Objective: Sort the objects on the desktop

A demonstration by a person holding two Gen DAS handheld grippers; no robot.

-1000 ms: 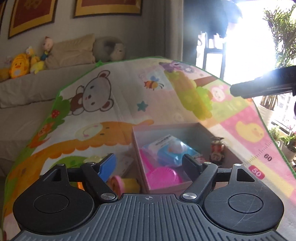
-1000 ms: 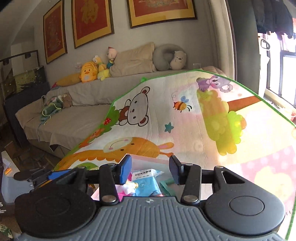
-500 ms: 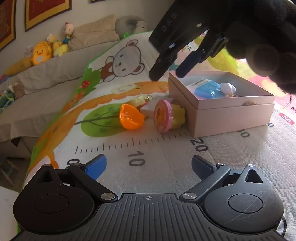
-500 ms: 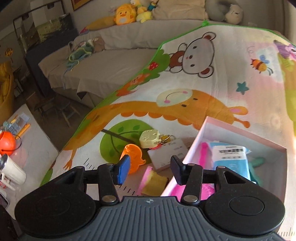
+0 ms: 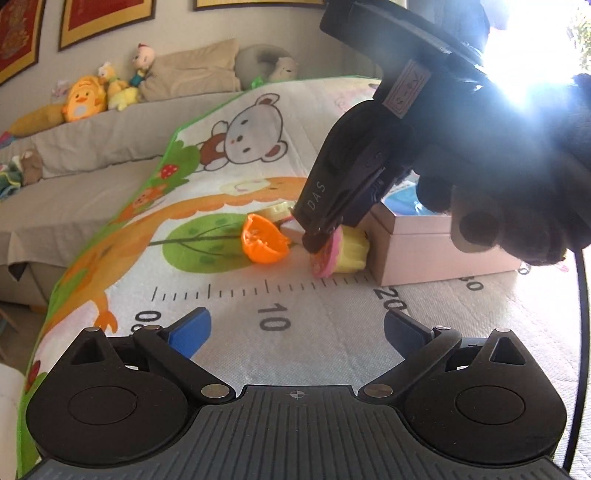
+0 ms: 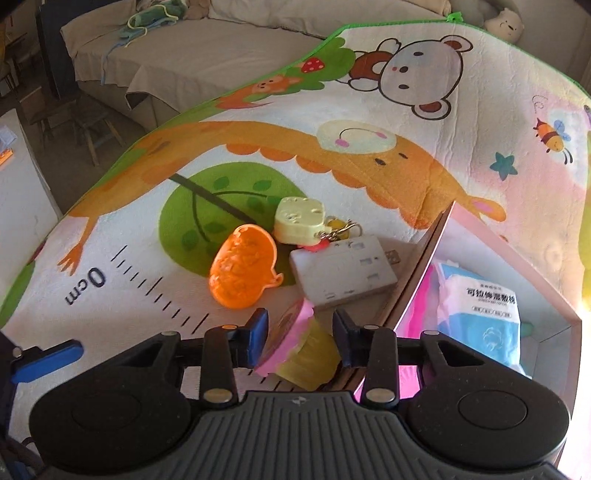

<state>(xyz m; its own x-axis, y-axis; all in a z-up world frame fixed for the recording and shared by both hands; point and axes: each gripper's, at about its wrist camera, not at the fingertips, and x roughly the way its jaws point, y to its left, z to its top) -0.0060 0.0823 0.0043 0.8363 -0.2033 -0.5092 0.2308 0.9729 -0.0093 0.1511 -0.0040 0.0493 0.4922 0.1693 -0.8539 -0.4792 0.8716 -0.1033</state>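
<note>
A right gripper (image 6: 300,338) tips steeply down over a cartoon play mat (image 6: 369,177), its jaws having just been narrowing around a toy cupcake (image 6: 300,350) with a pink top and a yellow base that lies on its side between them; the blue left pad sits at the pink top, the dark right pad close beside the yellow base, and whether they press on it cannot be told. From the left wrist view the same gripper (image 5: 321,240) comes in from the upper right, held by a dark-gloved hand (image 5: 509,177), with its tips at the cupcake (image 5: 340,254) just beside the pink box (image 5: 443,247).

The left gripper (image 5: 295,328) is angled gently downward over the mat's printed ruler, its jaws spread as wide as they go with nothing between them.

Just beyond the cupcake lie a white adapter block (image 6: 343,273), an orange plastic shell (image 6: 242,273) and a pale yellow cheese-shaped keychain (image 6: 299,220), clustered and touching one another on the green tree print. To the right, the open box (image 6: 554,314) holds a blue-and-white packet (image 6: 480,314) and pink items.

Farther back stands a grey sofa (image 5: 92,155) lined with plush toys (image 5: 83,103) and cushions, with framed pictures (image 5: 99,18) on the wall above.
</note>
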